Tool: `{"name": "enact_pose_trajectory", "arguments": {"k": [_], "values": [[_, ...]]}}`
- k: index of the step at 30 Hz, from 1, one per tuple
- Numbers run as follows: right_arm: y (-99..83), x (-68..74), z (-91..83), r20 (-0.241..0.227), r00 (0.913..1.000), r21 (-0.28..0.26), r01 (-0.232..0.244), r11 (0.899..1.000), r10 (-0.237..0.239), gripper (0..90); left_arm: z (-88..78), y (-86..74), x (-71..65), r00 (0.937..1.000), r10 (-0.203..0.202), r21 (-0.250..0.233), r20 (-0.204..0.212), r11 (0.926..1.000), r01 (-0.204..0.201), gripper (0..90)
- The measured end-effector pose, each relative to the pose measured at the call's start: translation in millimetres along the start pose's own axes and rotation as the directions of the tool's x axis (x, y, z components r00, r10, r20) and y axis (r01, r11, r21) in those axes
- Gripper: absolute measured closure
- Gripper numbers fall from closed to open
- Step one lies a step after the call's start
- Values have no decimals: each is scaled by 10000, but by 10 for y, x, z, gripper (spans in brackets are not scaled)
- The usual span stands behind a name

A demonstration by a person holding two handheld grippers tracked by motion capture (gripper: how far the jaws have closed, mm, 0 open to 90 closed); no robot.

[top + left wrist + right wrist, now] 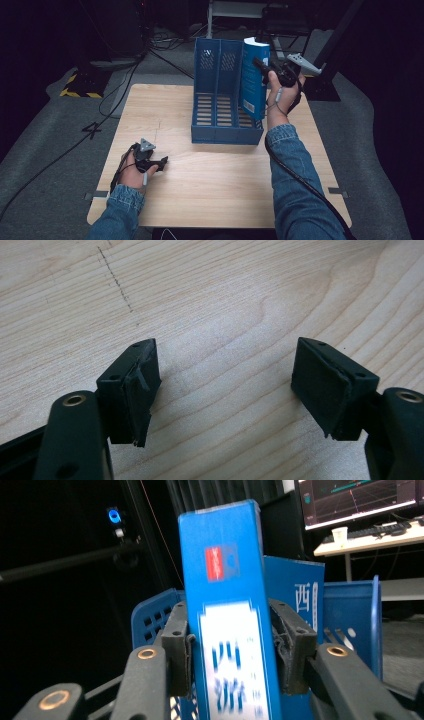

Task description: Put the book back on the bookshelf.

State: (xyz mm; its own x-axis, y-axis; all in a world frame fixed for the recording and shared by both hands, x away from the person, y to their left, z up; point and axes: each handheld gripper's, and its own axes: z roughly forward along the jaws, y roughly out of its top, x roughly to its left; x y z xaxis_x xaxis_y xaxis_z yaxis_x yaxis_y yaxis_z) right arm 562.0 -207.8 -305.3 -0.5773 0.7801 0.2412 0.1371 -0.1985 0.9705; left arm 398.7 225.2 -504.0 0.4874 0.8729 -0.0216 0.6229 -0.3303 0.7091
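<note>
Your right tool (pixel 230 655) clamped the stiff, fairly heavy blue book (pixel 227 630) across its spine, above the file rack (pixel 220 100); your left tool (pixel 225 385) stood wide.

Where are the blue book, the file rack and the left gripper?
blue book (pixel 227 630): right gripper view, spine.
file rack (pixel 218 131): high view, front wall.
left gripper (pixel 225 390): left gripper view, midway between the open jaws.

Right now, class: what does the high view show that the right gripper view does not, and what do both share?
High view alone: the wooden table and the left tool resting low over it, jaws apart. Right gripper view alone: a monitor and a cup on a desk behind. Both share the blue book clamped in the right tool at the blue file rack.
</note>
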Motion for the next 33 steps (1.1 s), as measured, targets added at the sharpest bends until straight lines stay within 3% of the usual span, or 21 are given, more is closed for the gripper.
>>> {"name": "enact_pose_trajectory", "arguments": {"k": [8,16,19,22,26,31,33], "values": [[-96,76,15,550,9960,763,668,9949,-710,583,2,1,-1,10000,-7,-1,11,10000,7,275],[-316,29,80,961,9924,1434,622,9877,-764,586,1,3,-3,10000,-3,29,22,10000,3,276],[-313,33,54,975,9910,1342,779,9879,-914,587,4,4,-3,10000,16,9,16,10000,-16,275],[-313,103,-27,1205,9848,1702,1040,9799,-1254,584,3,3,-2,10000,32,10,10,10000,-32,276],[-326,164,-95,1321,9819,1926,1089,9752,-1357,576,1,3,-6,10000,52,15,-20,10000,-52,277],[-338,274,-219,1205,9805,2785,1166,9533,-1552,548,-3,1,-10,10000,60,42,-19,10000,-60,277],[-342,317,-265,1020,9801,3450,1254,9302,-1700,534,-2,1,-10,10000,59,41,-9,10000,-59,277]]}}
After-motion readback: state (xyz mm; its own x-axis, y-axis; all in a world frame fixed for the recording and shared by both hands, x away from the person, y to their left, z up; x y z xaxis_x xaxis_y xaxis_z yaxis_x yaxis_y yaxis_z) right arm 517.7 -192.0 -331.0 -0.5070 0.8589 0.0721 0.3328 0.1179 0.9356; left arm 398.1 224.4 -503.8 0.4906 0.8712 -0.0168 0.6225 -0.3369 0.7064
